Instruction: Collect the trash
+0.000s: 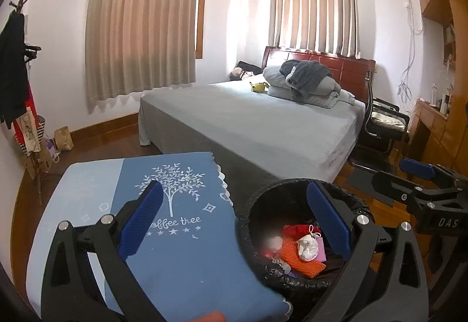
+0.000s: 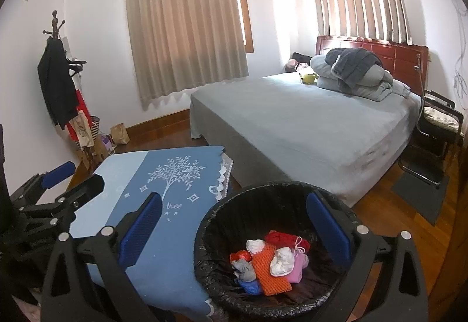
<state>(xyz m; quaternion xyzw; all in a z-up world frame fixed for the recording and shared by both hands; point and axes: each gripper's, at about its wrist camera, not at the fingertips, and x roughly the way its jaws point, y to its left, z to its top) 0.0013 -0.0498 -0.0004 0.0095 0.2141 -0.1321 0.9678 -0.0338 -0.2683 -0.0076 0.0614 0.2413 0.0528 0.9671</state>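
A black bin with a black liner (image 1: 260, 205) (image 2: 248, 205) stands beside a table under a blue cloth (image 1: 181, 249) (image 2: 175, 175). It holds several pieces of trash: an orange mesh piece (image 2: 267, 272), crumpled white paper (image 2: 281, 262), red (image 2: 283, 238), pink and blue bits. My left gripper (image 1: 237, 219) is open and empty, above the cloth's edge and the bin. My right gripper (image 2: 237, 228) is open and empty over the bin. Each gripper shows in the other's view, the right one (image 1: 415, 178) and the left one (image 2: 70, 178).
A bed with a grey sheet (image 2: 307, 123) lies behind the bin, with folded bedding and a yellow toy. A coat rack (image 2: 58, 82) and paper bags stand at the left wall. A black chair (image 2: 438, 129) and a dark mat sit at the right on the wood floor.
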